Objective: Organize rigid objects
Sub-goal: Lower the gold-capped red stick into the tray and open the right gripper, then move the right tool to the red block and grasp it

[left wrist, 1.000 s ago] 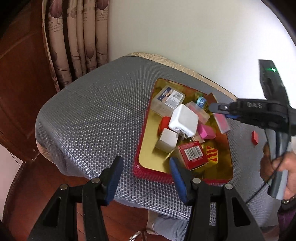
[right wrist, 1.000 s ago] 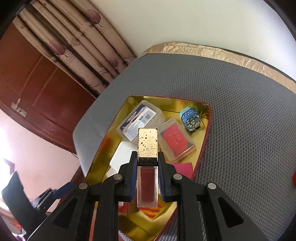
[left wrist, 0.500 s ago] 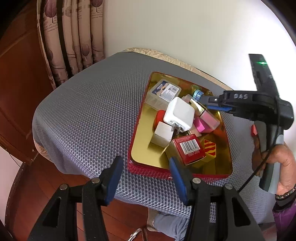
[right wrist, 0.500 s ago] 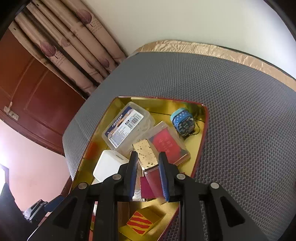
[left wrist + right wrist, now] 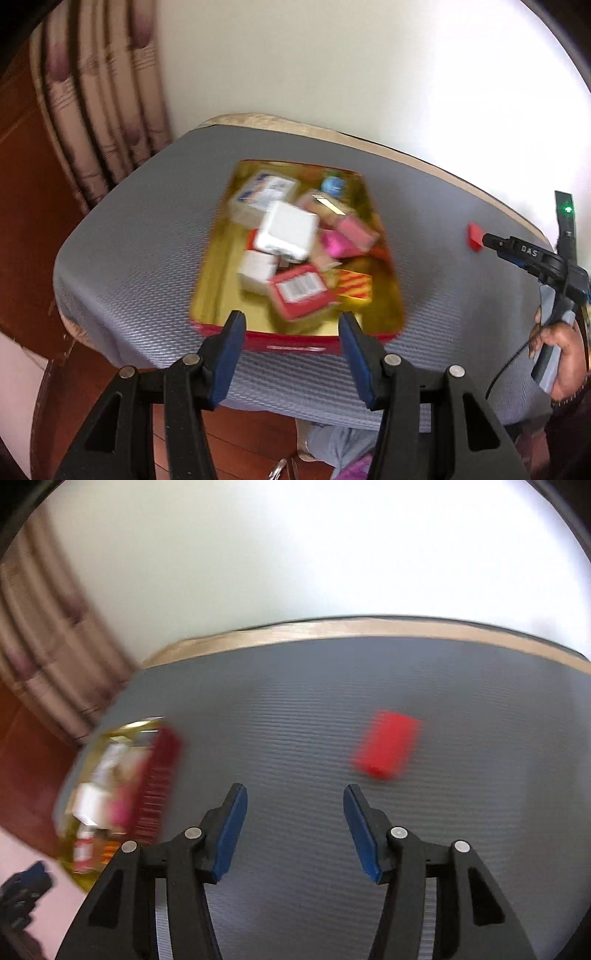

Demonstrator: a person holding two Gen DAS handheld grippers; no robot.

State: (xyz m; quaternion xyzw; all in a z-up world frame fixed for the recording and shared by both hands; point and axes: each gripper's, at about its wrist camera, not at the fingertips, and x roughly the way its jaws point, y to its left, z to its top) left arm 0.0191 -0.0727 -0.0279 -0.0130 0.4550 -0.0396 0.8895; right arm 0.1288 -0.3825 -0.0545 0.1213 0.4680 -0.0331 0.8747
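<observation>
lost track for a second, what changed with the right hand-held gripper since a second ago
The right hand-held gripper let go of the gold-capped lip gloss tube into the gold red-rimmed tray, opened, and swung right toward the small red block. The left hand-held gripper stayed open, empty.

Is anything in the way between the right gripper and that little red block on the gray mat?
No, nothing visible. The right gripper is open and empty, and only bare gray mat lies between it and the red block, which sits ahead and a bit to the right. The tray is off to the left.
</observation>
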